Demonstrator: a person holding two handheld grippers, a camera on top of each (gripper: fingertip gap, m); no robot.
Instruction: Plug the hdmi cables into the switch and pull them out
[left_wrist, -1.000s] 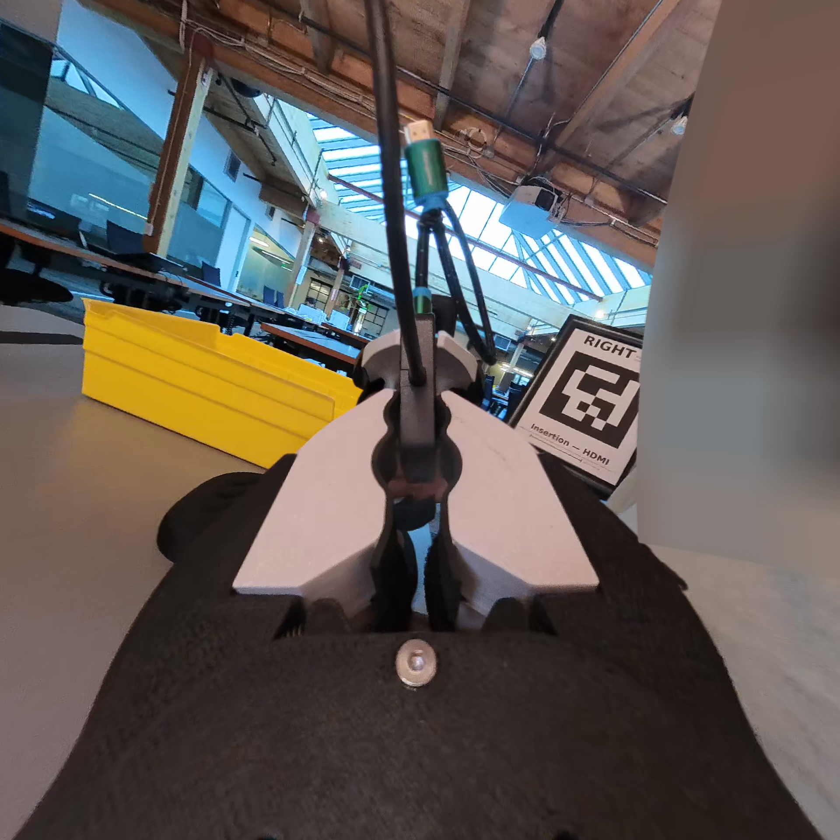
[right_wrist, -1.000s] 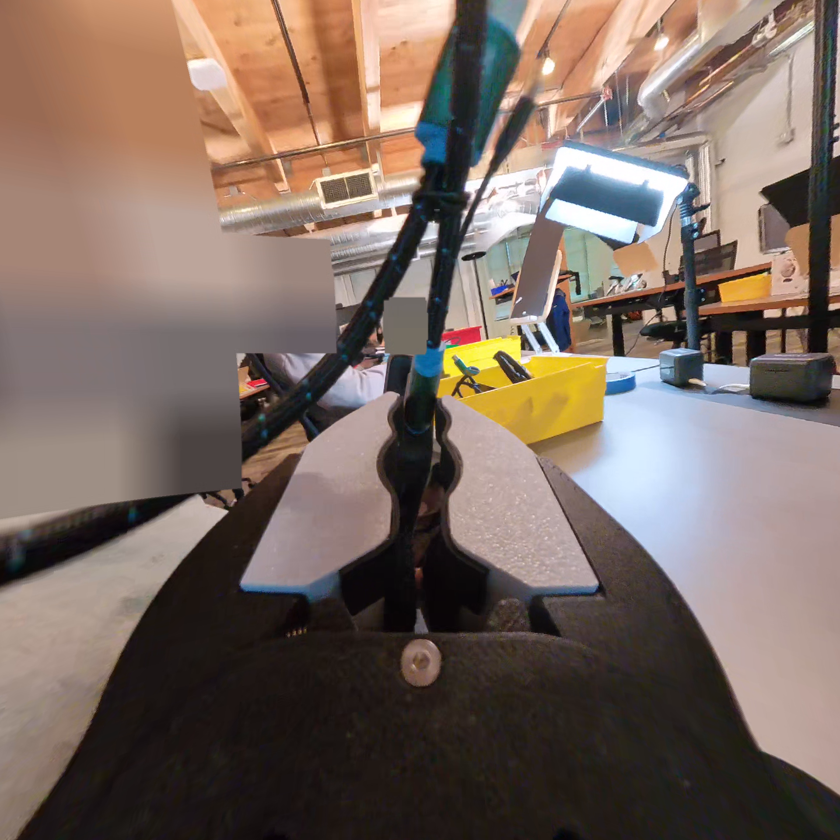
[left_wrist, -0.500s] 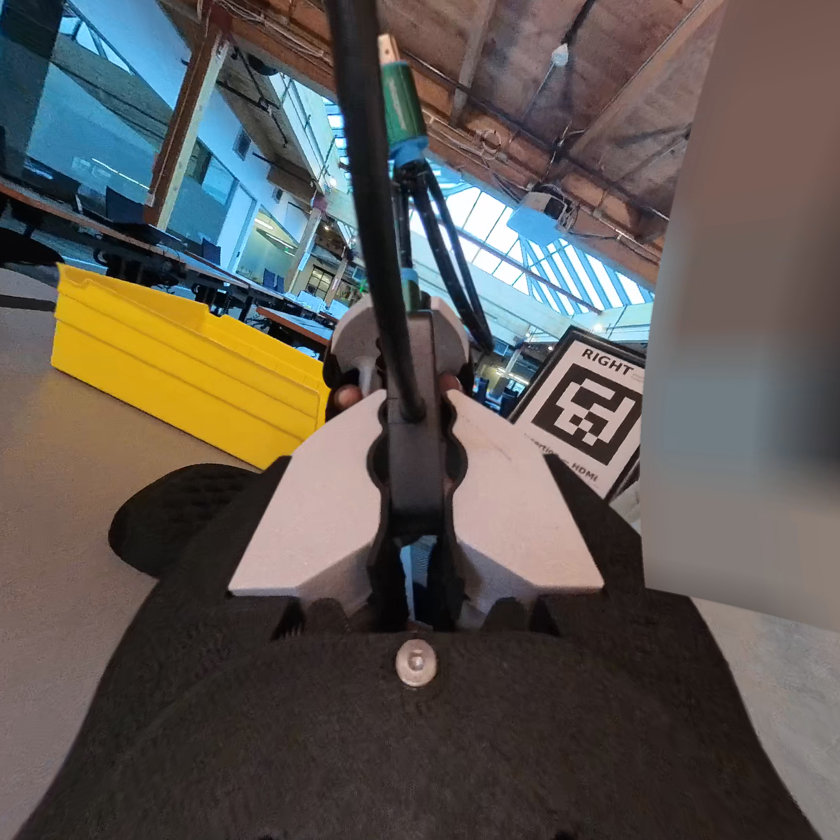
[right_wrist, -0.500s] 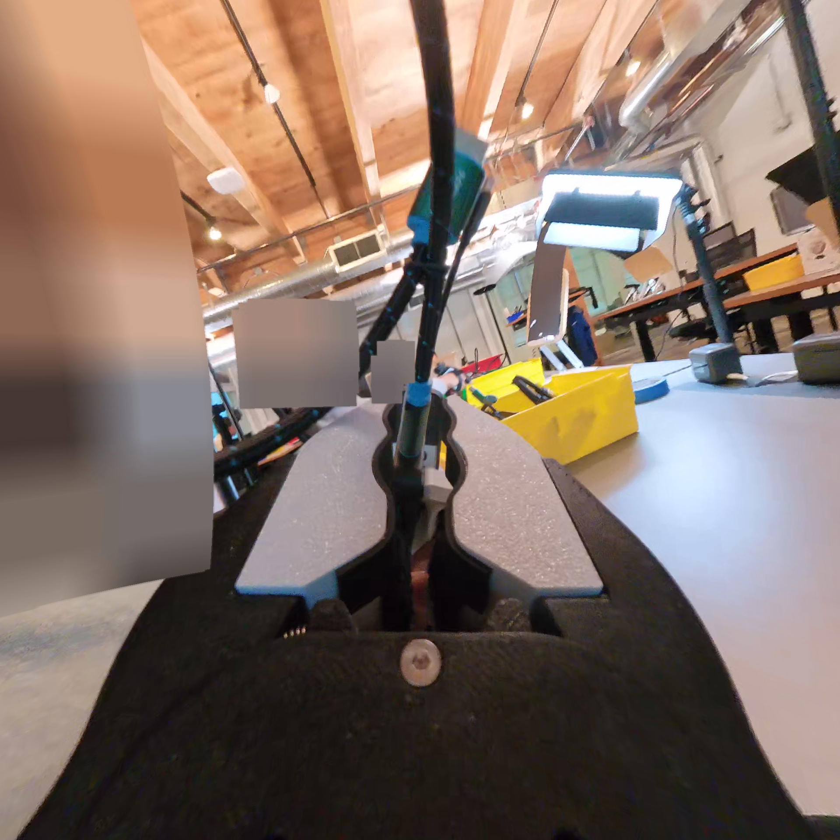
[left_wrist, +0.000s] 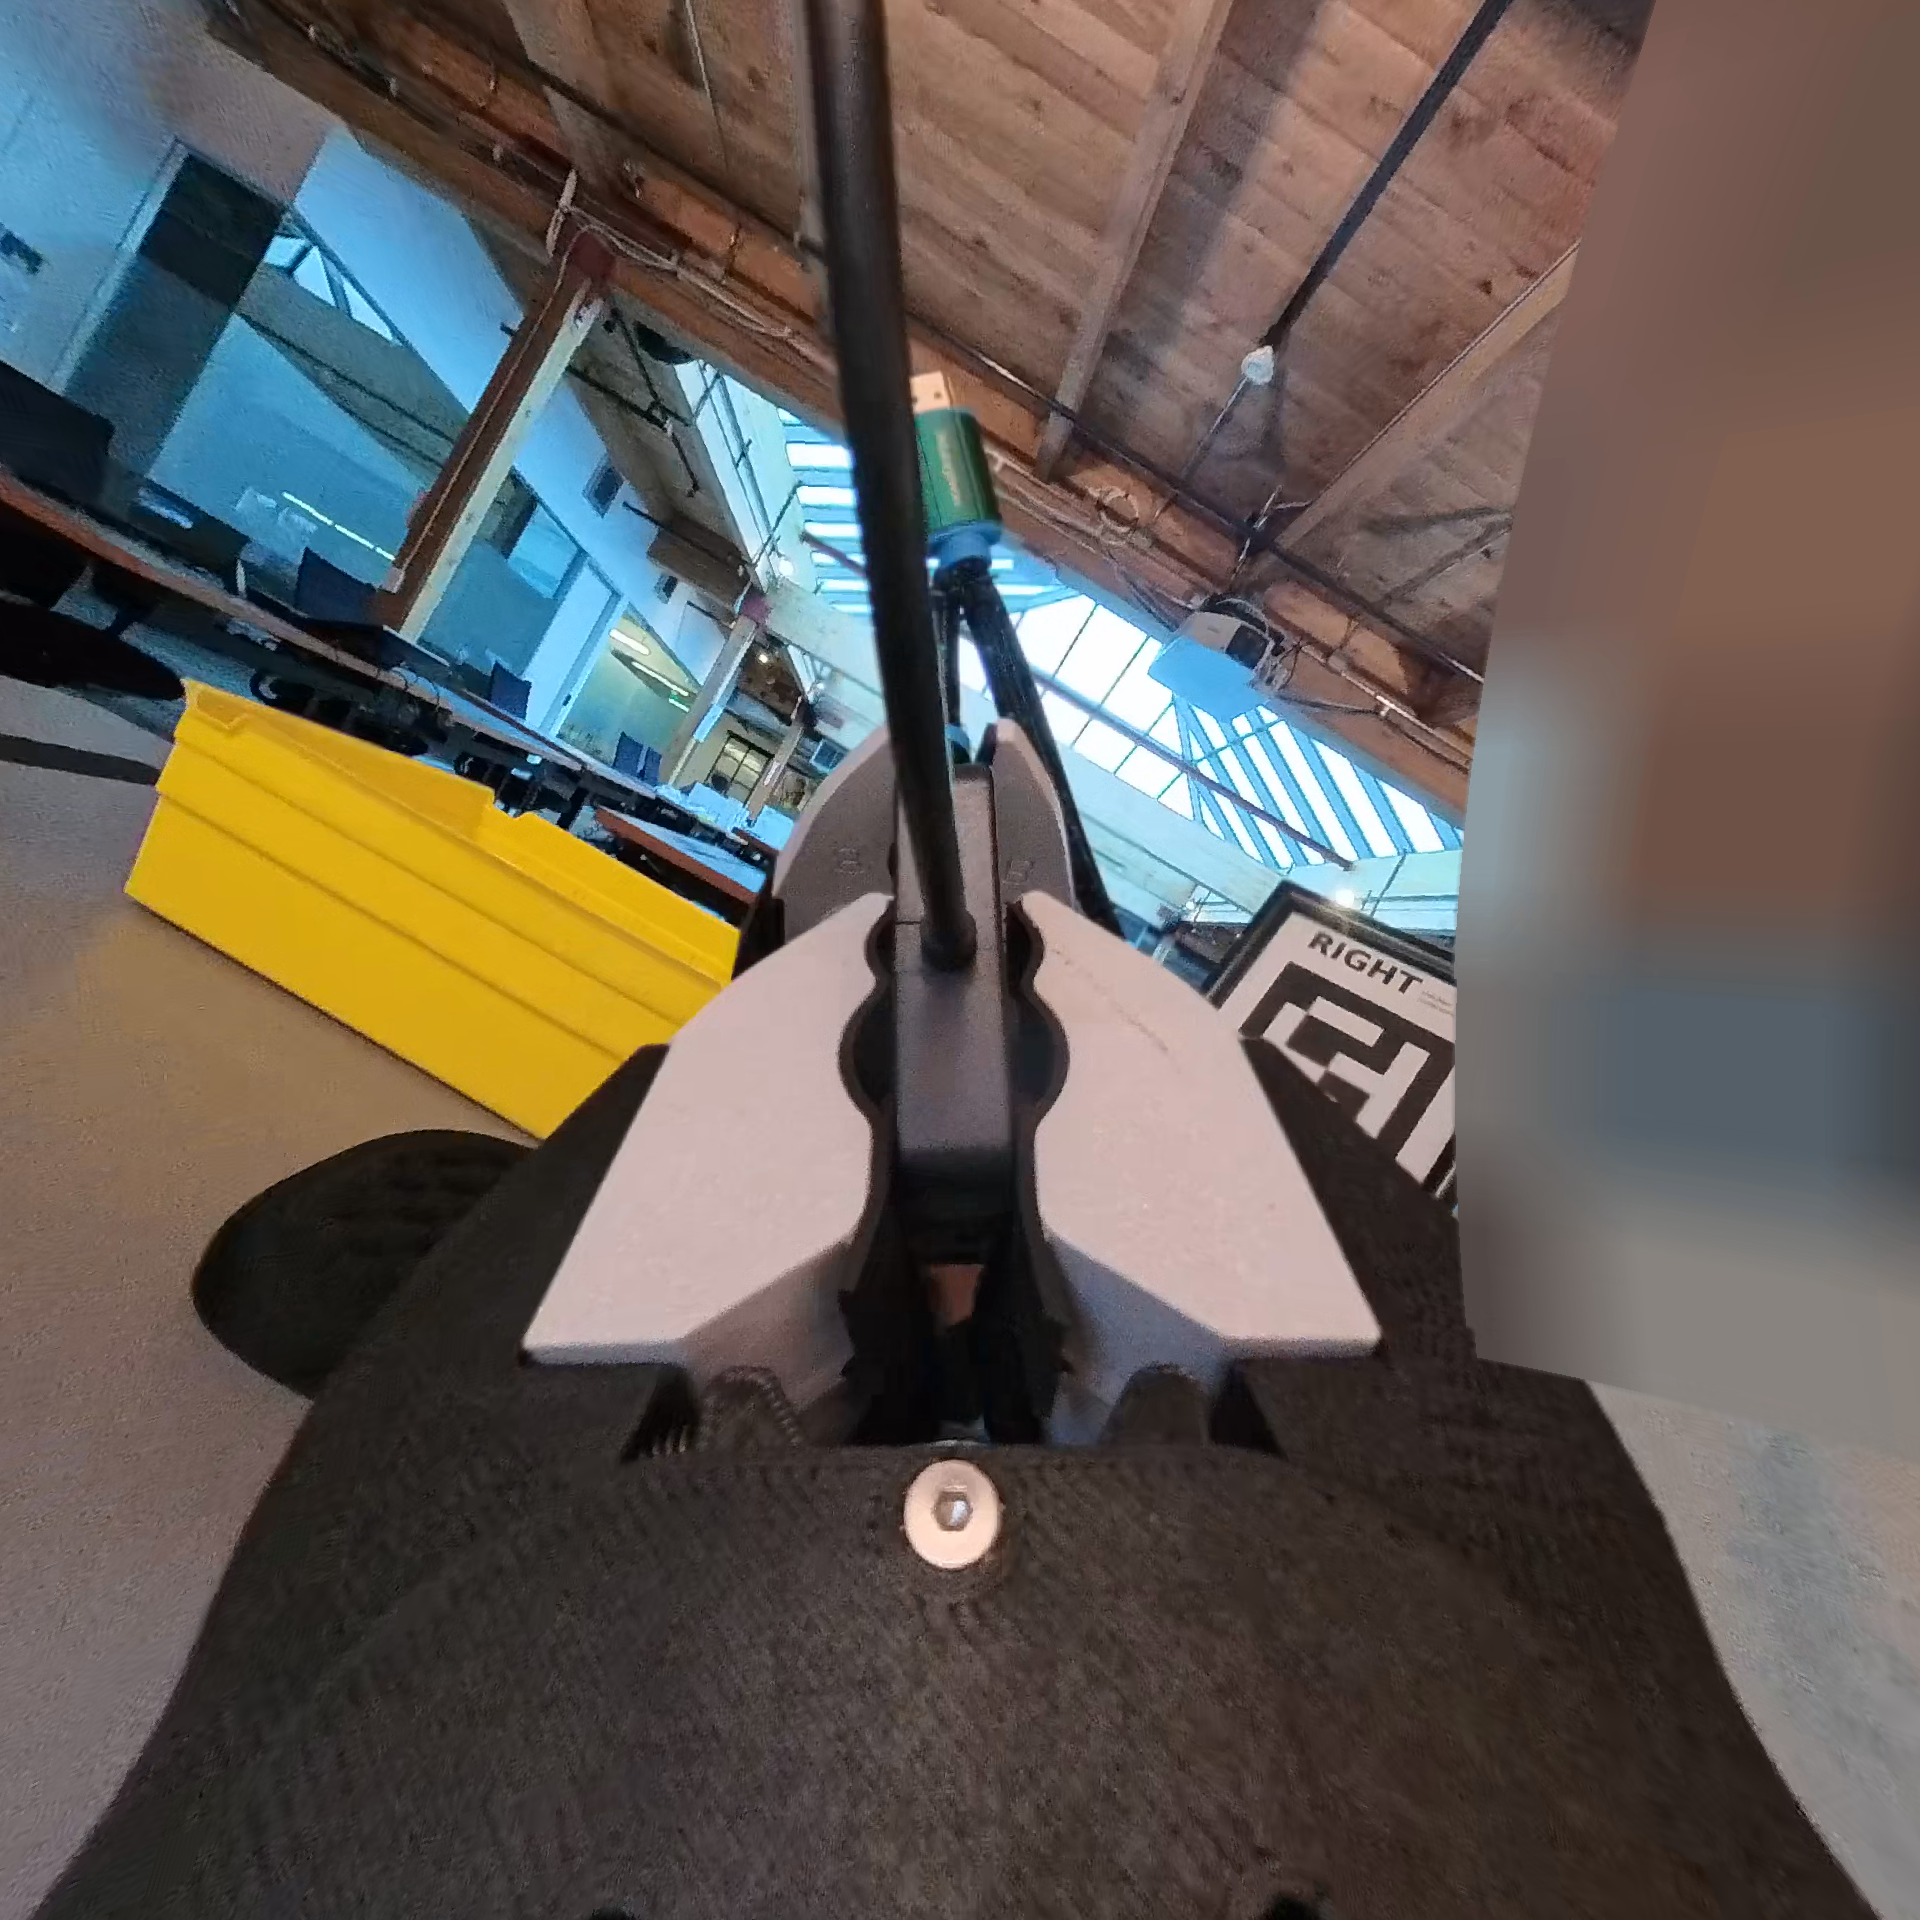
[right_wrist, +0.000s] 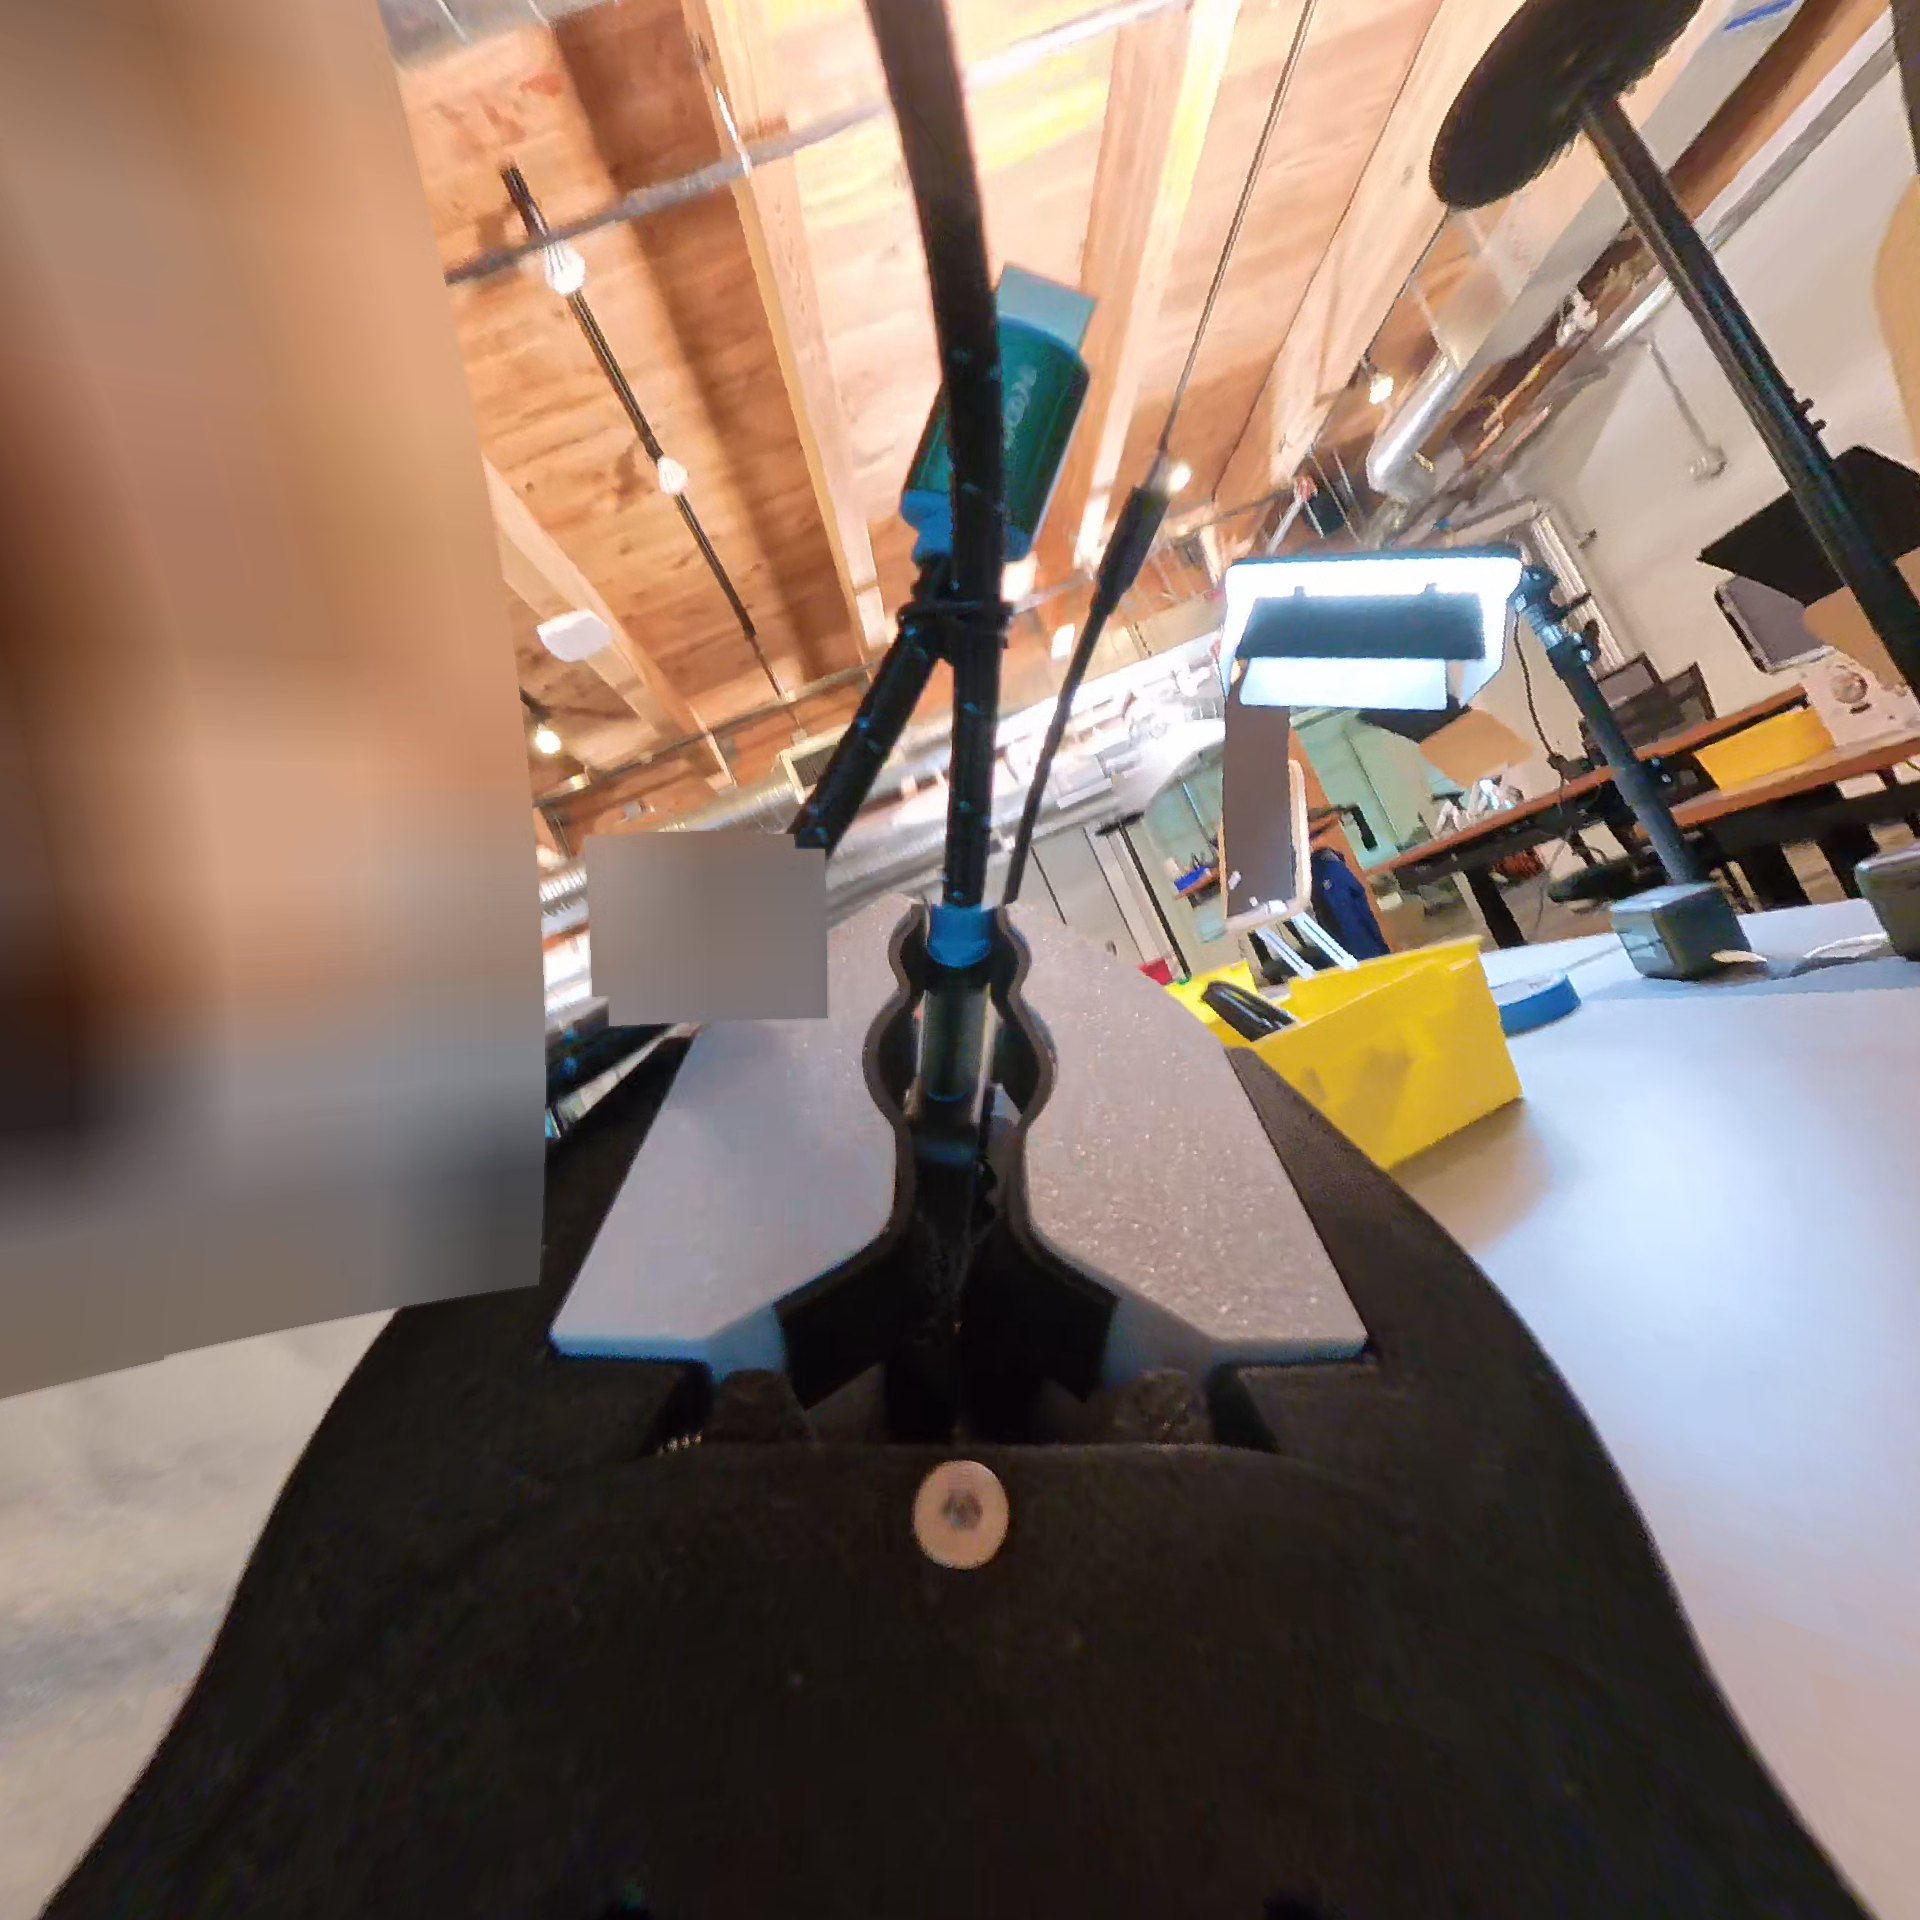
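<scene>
Two grippers face each other above a grey table (left_wrist: 187, 1091), each clamped on part of the cable rig. In the left wrist view, the left gripper (left_wrist: 951, 997) is clenched on a dark rectangular block, apparently the switch (left_wrist: 951, 1049), from whose top a smooth black cable (left_wrist: 873, 468) rises steeply out of the picture. Just beyond it, nose to nose, stands the right gripper (left_wrist: 914, 821). Above that gripper a green hdmi plug (left_wrist: 954, 468) with a bare metal tip points upward, free of any socket, on braided black leads.

In the right wrist view, the right gripper (right_wrist: 961, 997) is closed on a second hdmi plug (right_wrist: 954, 1029), dark with a blue collar, held upright between its grey fingers (right_wrist: 790, 1132). A braided cable (right_wrist: 961, 623) climbs from the collar, and the green plug (right_wrist: 1023, 416) hangs beside it, tied on with a thin band.

Left of the left gripper a yellow bin (left_wrist: 416, 914) sits on the table; a framed marker card (left_wrist: 1340, 1018) stands to its right. Another yellow bin (right_wrist: 1382, 1049), a blue tape roll (right_wrist: 1538, 1003) and a lit panel lamp (right_wrist: 1371, 634) lie beyond the right gripper.
</scene>
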